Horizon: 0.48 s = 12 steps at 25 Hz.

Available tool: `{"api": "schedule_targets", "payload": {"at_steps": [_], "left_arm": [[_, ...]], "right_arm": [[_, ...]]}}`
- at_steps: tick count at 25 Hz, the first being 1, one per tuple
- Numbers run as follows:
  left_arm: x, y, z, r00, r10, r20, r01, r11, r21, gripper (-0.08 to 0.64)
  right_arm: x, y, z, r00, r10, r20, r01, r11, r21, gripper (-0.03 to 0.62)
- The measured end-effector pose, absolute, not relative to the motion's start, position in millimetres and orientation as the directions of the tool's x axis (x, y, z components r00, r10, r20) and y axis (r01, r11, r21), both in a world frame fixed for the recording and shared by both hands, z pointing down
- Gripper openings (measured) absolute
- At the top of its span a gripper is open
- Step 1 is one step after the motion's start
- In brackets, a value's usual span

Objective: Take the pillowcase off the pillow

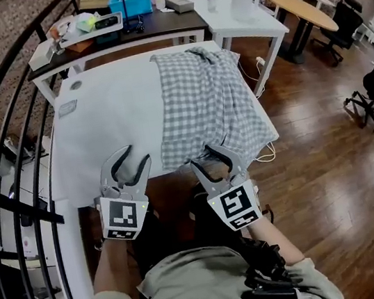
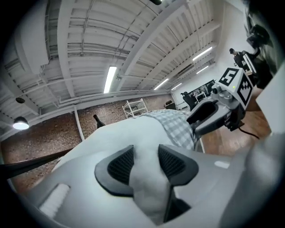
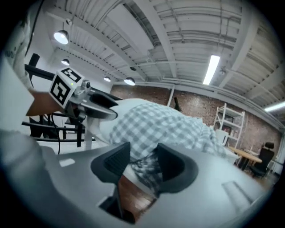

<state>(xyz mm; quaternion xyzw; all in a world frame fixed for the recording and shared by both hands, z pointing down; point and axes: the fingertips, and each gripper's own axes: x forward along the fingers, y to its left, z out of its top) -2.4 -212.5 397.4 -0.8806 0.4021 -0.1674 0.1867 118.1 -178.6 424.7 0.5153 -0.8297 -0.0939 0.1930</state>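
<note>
A small round grey disc (image 1: 76, 84) and a flat grey rectangular tag (image 1: 68, 108) are lying near the far left corner of the white rectangular counter (image 1: 105, 123). Beyond its far edge, a blue plastic bin (image 1: 130, 1) is sitting on a dark-topped counter (image 1: 154, 28). A thin white cable (image 1: 270, 154) is hanging off the right edge. A round wooden table (image 1: 302, 9) and a black office chair (image 1: 342, 20) are standing on the brown wooden floor (image 1: 329, 158).

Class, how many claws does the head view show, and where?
2. Left claw over the table, near edge; right claw at the pillowcase, near hem. None seems hidden.
</note>
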Motion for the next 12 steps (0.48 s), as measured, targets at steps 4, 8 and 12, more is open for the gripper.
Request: {"api": "schedule_targets", "payload": {"at_steps": [4, 8, 12], "left_arm": [[5, -213, 384, 0.597, -0.796, 0.097, -0.681, -0.567, -0.464, 0.07], [19, -223, 353, 0.612, -0.79, 0.04, -0.696, -0.562, -0.447, 0.044], [-2, -231, 330, 0.59, -0.807, 0.002, -0.732, -0.537, -0.418, 0.037]], "right_arm": [[134, -197, 431, -0.288, -0.931, 0.223, -0.81, 0.361, 0.461, 0.113], [172, -201, 405, -0.214, -0.96, 0.179, -0.831, 0.275, 0.483, 0.026], [194, -208, 382, -0.157, -0.977, 0.142, -0.828, 0.209, 0.521, 0.017]]}}
